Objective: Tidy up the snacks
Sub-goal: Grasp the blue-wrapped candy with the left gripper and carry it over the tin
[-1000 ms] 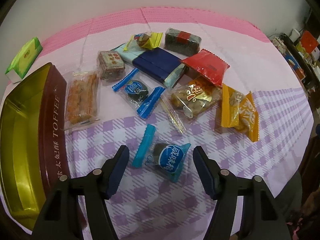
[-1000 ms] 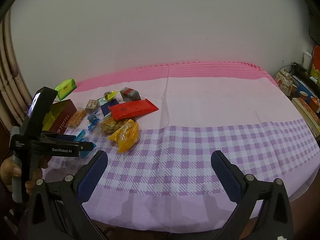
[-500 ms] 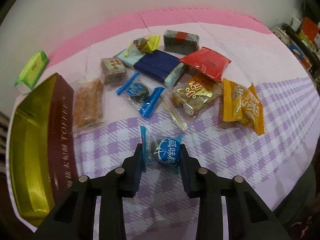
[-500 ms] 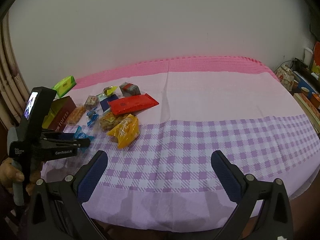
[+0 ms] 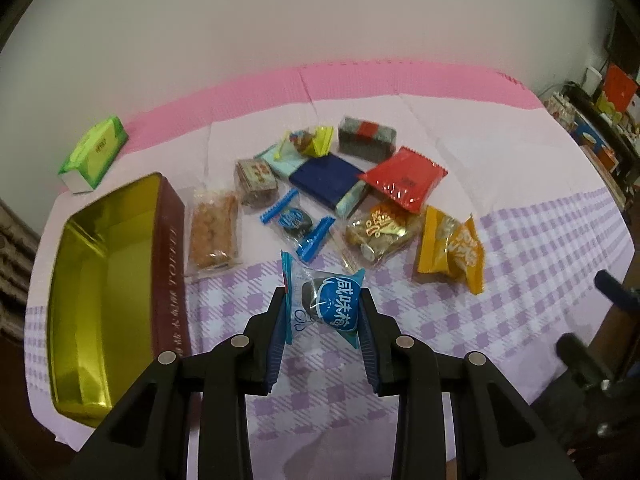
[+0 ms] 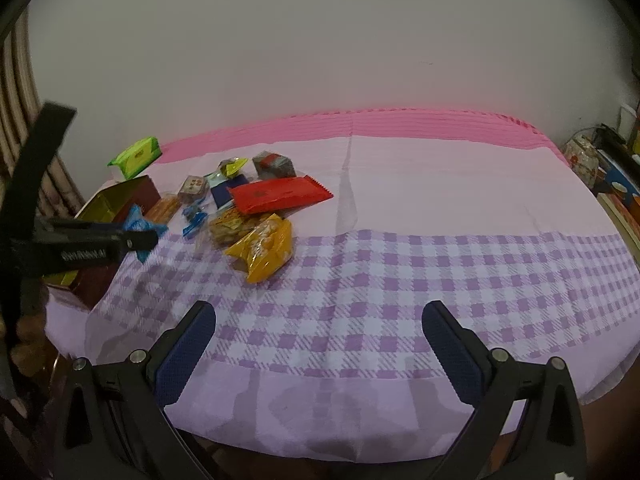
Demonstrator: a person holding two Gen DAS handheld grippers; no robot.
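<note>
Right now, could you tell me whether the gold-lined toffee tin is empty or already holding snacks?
Empty: the toffee tin shows only bare gold lining, with no lid or snacks inside.

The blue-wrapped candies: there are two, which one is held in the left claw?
The blue candy with white characters, clamped in the left claw. The other blue candy lies on the tablecloth beyond it.

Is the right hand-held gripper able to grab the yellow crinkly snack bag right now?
Probably yes. The right hand-held gripper is open and holds nothing, and only bare checked purple-and-white tablecloth lies between it and the yellow crinkly snack bag. The bag sits at the near edge of the pile, with nothing on top.
</note>
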